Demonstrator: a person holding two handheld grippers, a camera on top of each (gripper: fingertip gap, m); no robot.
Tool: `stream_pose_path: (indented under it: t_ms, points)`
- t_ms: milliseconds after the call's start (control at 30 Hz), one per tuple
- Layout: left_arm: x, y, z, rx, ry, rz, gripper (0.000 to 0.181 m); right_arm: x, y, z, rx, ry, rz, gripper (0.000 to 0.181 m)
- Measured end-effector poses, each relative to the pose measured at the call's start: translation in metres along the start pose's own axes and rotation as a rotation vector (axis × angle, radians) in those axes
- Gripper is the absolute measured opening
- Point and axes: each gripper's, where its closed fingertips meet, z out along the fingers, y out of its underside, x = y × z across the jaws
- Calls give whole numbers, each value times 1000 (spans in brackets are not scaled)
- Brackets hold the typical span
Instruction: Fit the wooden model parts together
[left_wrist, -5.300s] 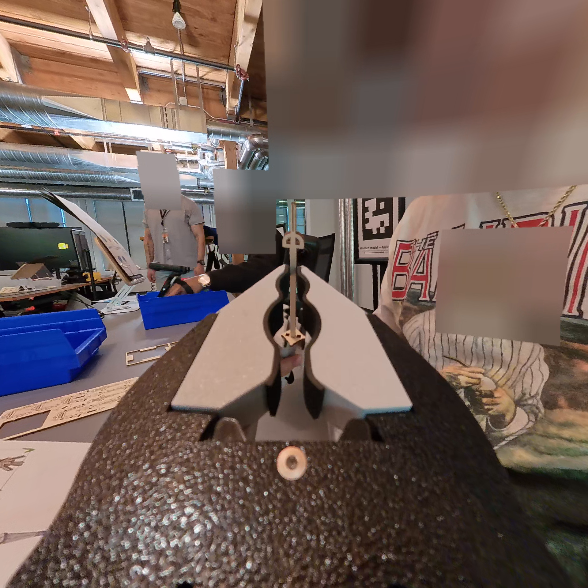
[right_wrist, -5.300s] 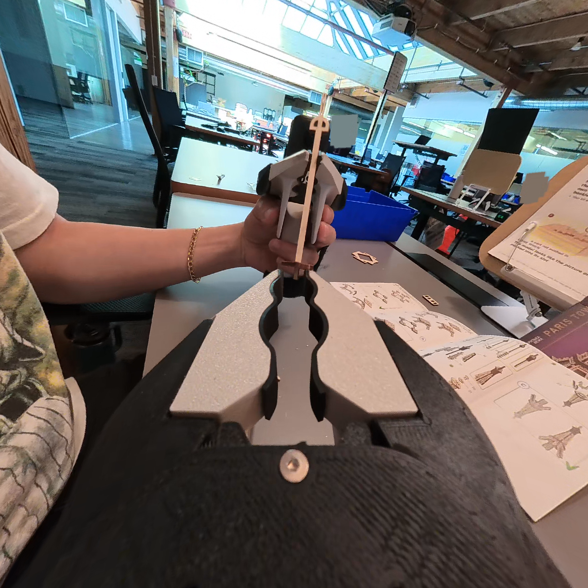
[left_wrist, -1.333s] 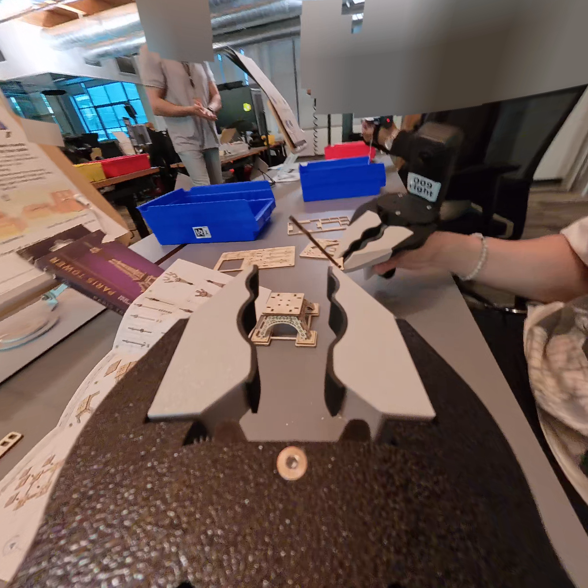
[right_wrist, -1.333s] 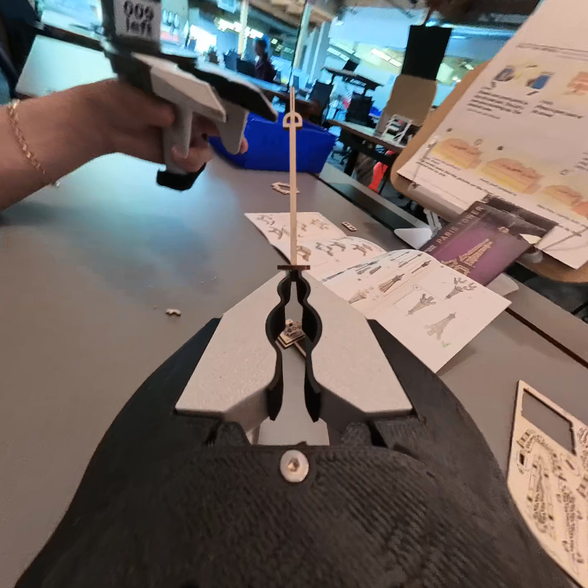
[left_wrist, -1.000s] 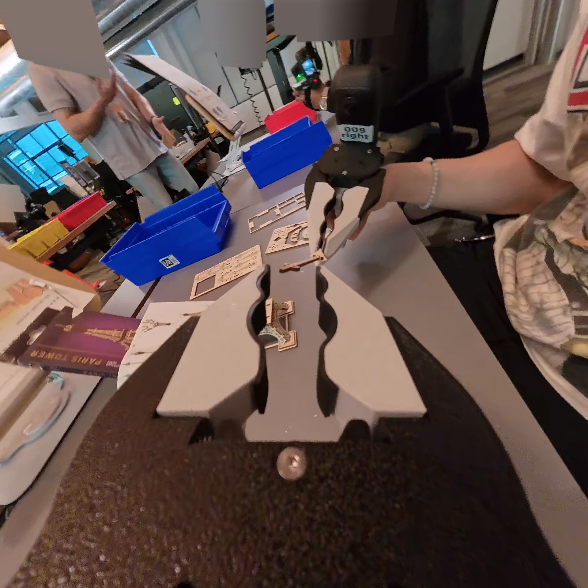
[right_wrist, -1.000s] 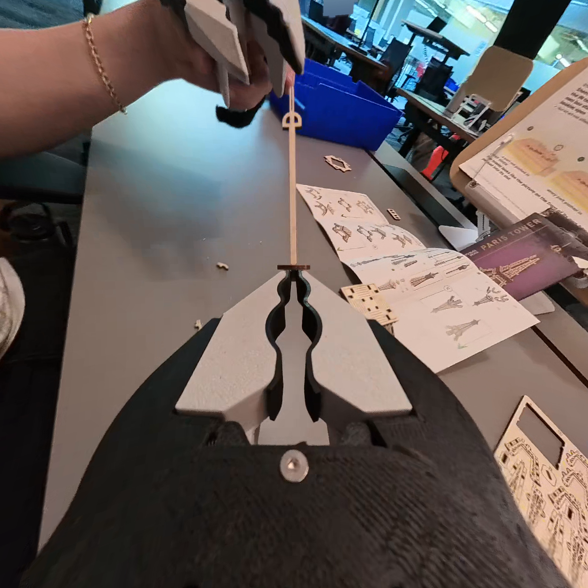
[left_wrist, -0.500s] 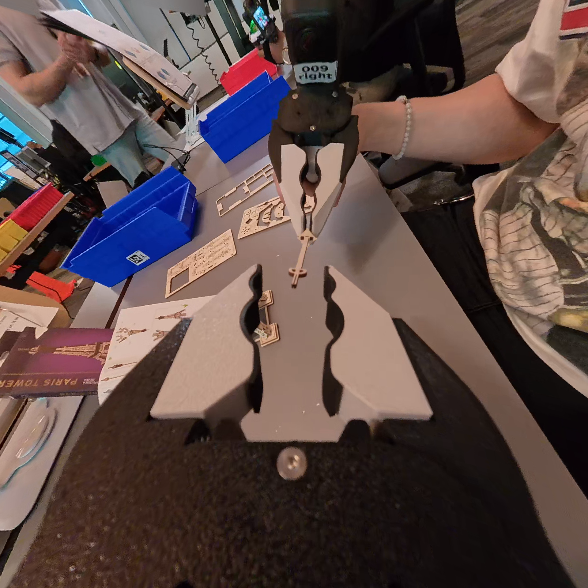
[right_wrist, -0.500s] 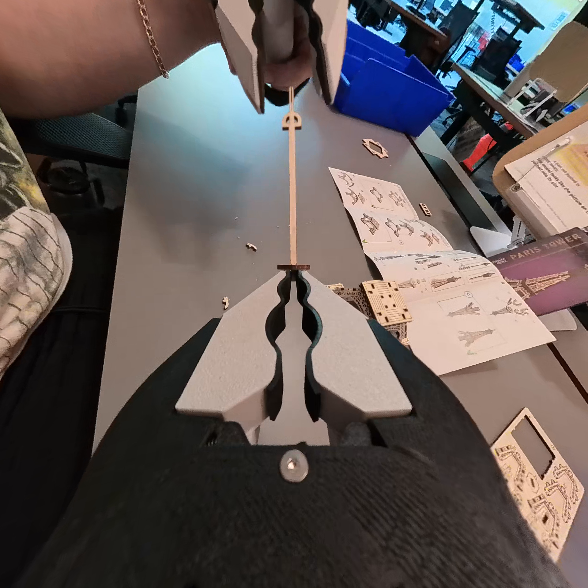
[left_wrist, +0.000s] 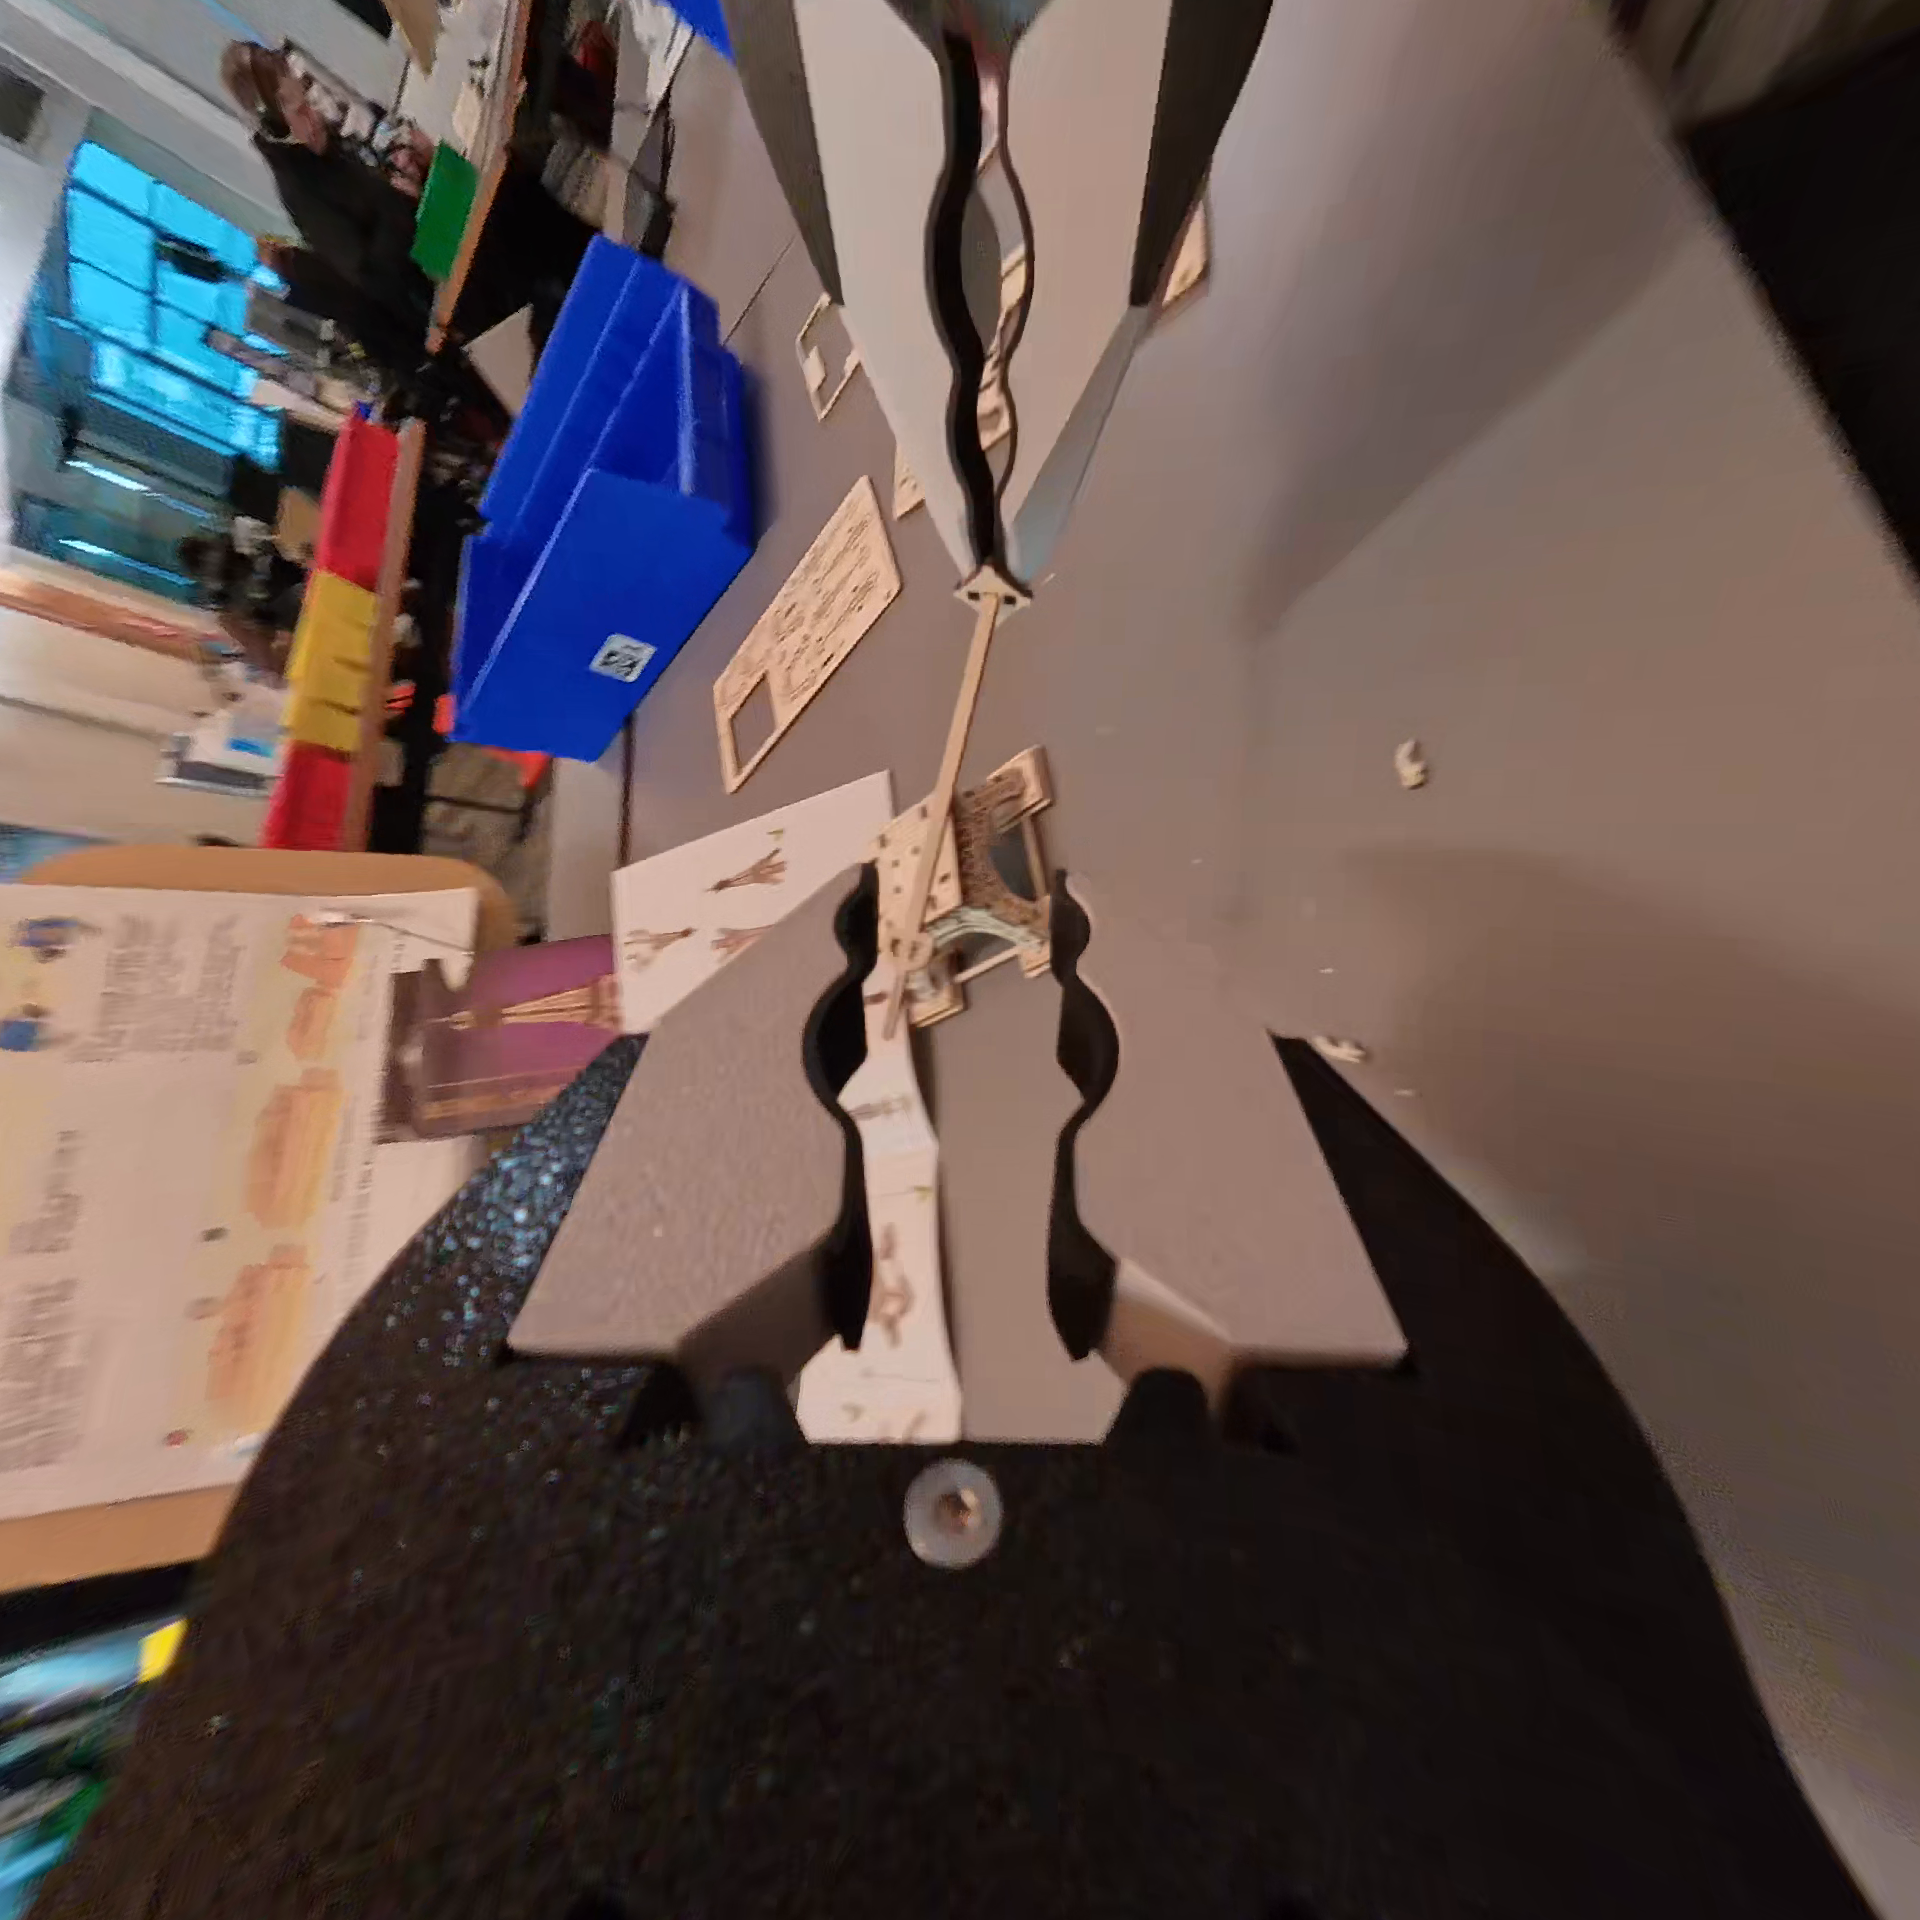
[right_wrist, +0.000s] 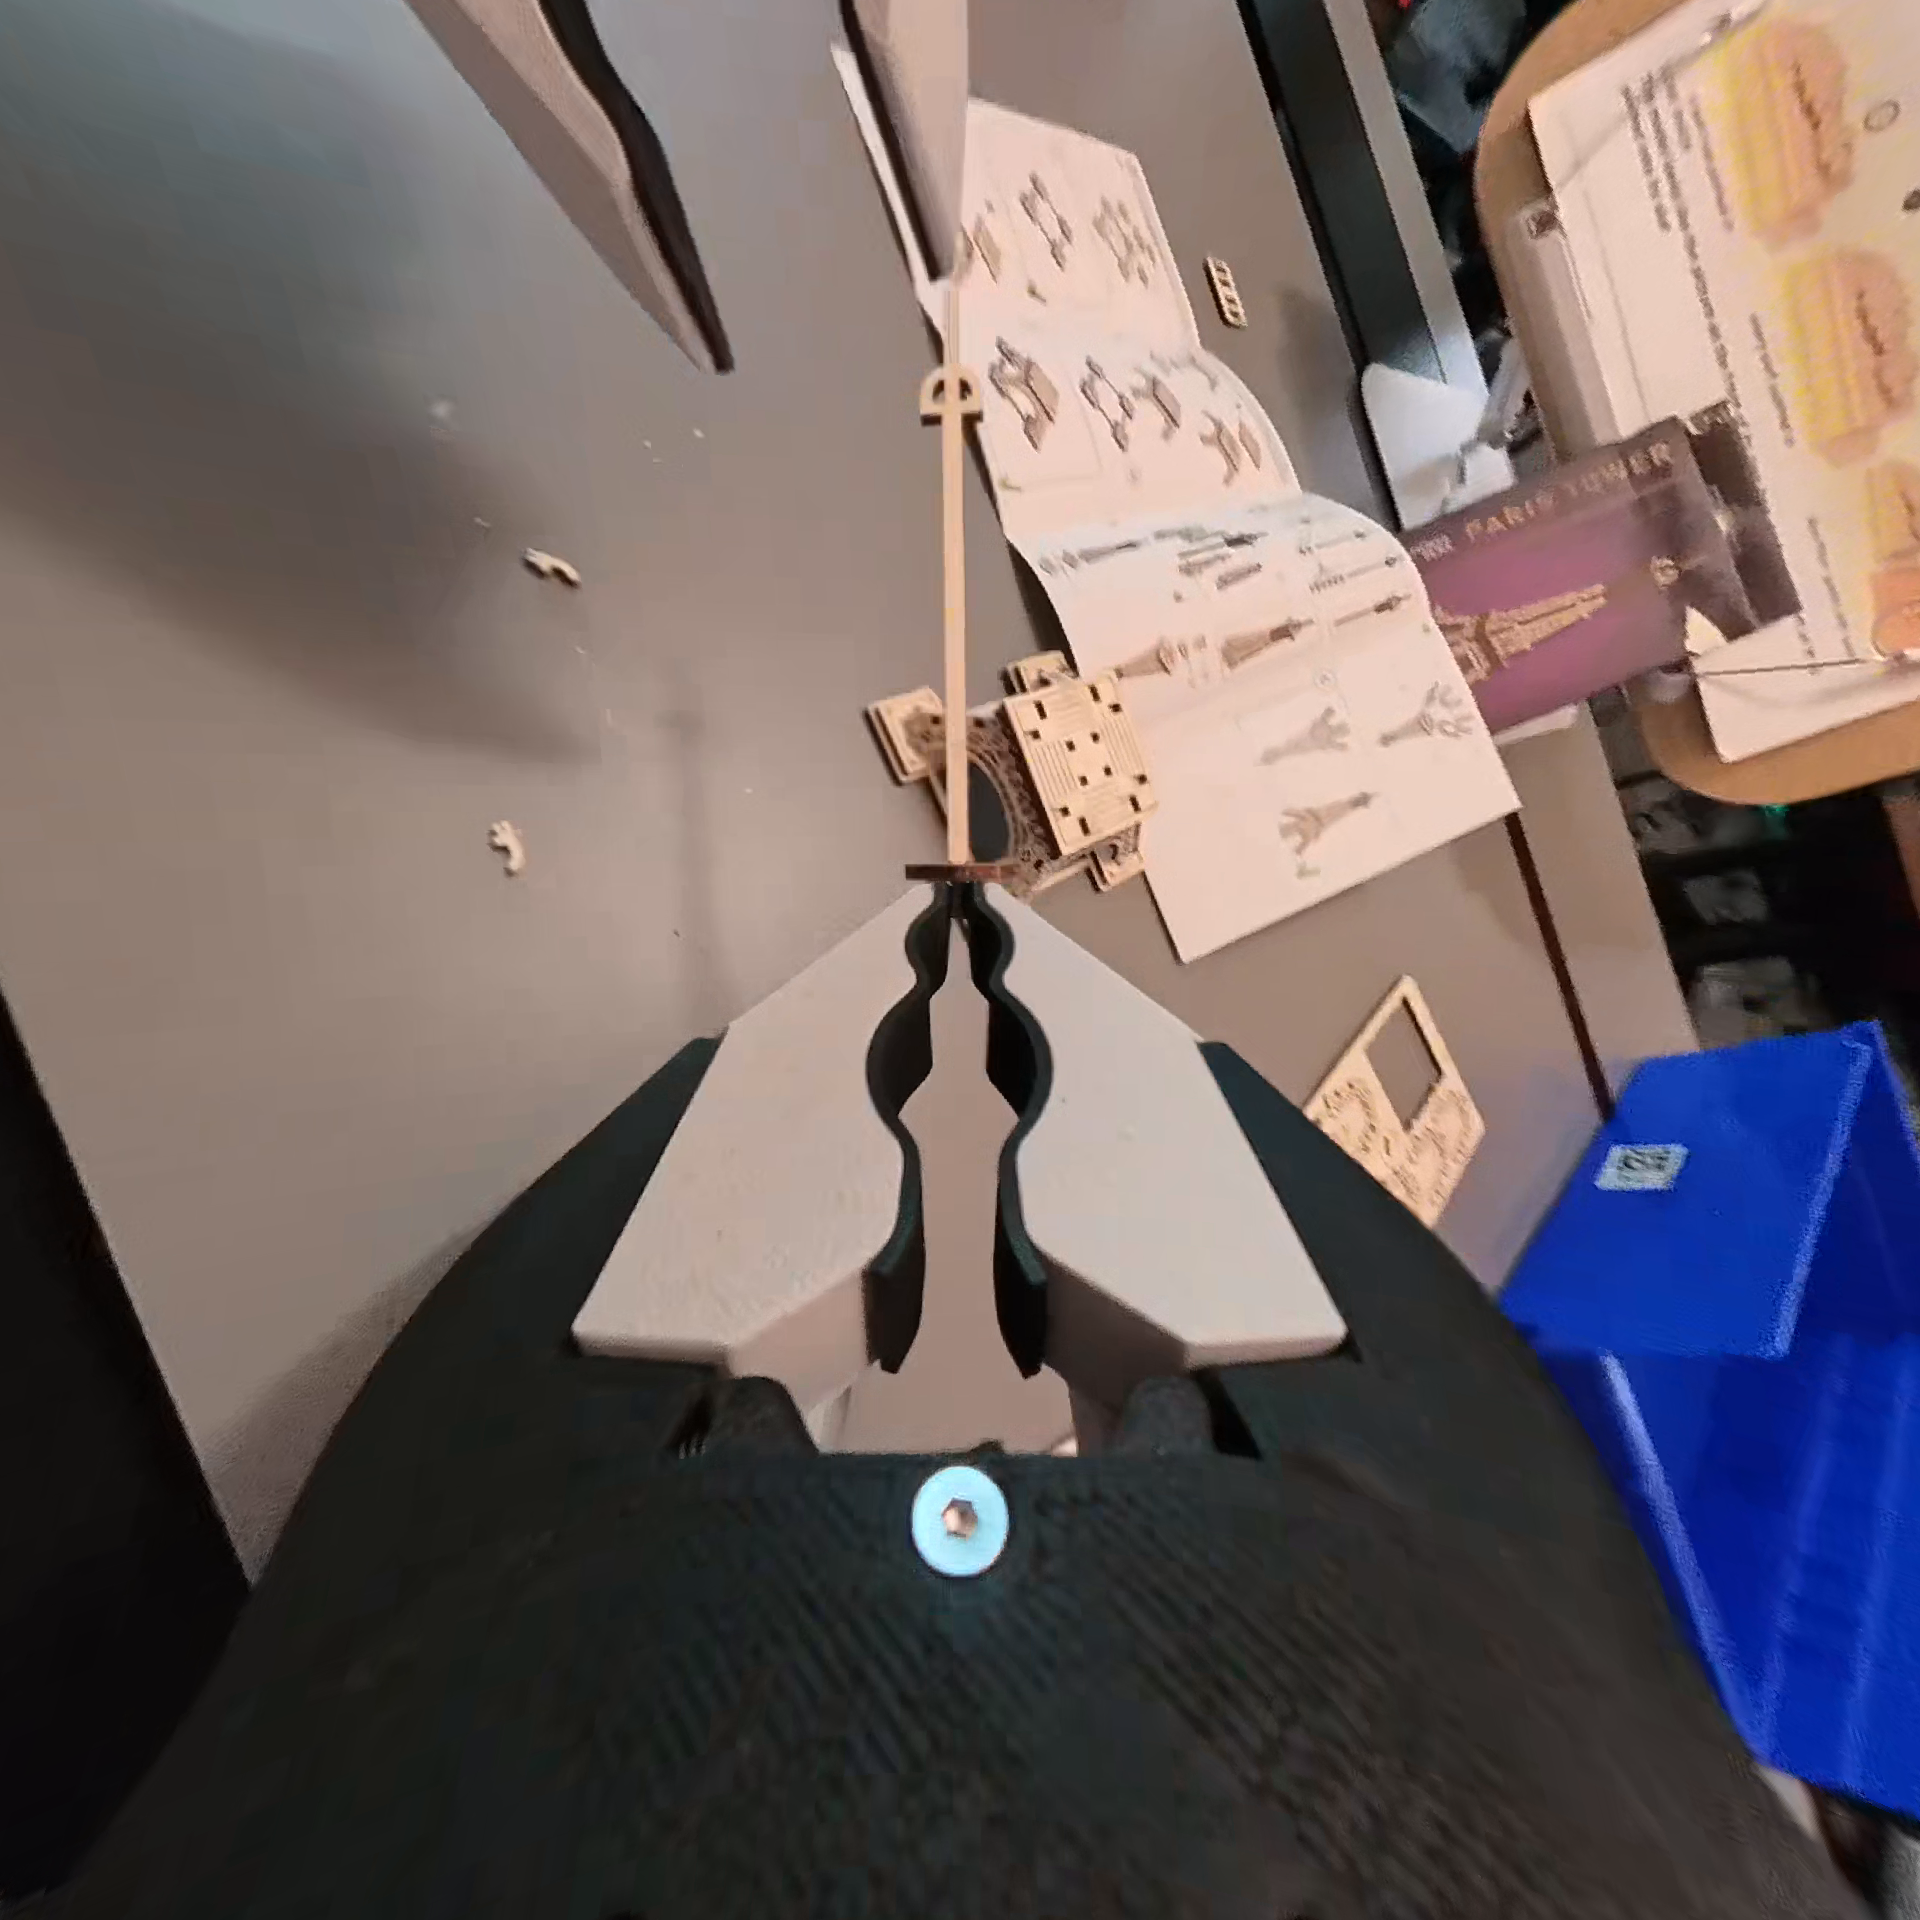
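My right gripper (right_wrist: 956, 883) is shut on the square foot of a thin wooden spire (right_wrist: 953, 623) that points straight out from its tips. A wooden tower base (right_wrist: 1075, 764) with arches and a square platform rests on the grey table (right_wrist: 364, 675), just behind the spire. My left gripper (left_wrist: 961, 914) is open and empty, with the tower base (left_wrist: 997, 862) right at its tips. The spire (left_wrist: 966, 707) runs from the right gripper (left_wrist: 987, 561) down between the left fingers. The left gripper (right_wrist: 826, 312) shows at the top of the right wrist view.
A folded instruction sheet (right_wrist: 1247, 644) lies beside the tower base, with a purple box (right_wrist: 1558, 592) and a propped page board (left_wrist: 156, 1143) beyond. A blue bin (left_wrist: 603, 582) and punched wooden sheets (left_wrist: 810, 634) lie farther along the table. Small wood scraps (right_wrist: 551, 566) dot the table. Spacing between my two grippers at the tips: around 9 cm.
Both grippers have closed in over the tower base and tilted. The spire's tip now reaches between the left fingers. The right gripper still holds the spire; the left stays open.
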Motion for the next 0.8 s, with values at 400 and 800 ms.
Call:
stream_pose_path:
  t_ms: [400,800]
  points:
    - [-4,10,31,-289,-112,197,6,-7,-15,-4,-3,59,-135,0]
    - [0,21,31,-361,-75,199,0,-9,-17,6,50,66,-182,3]
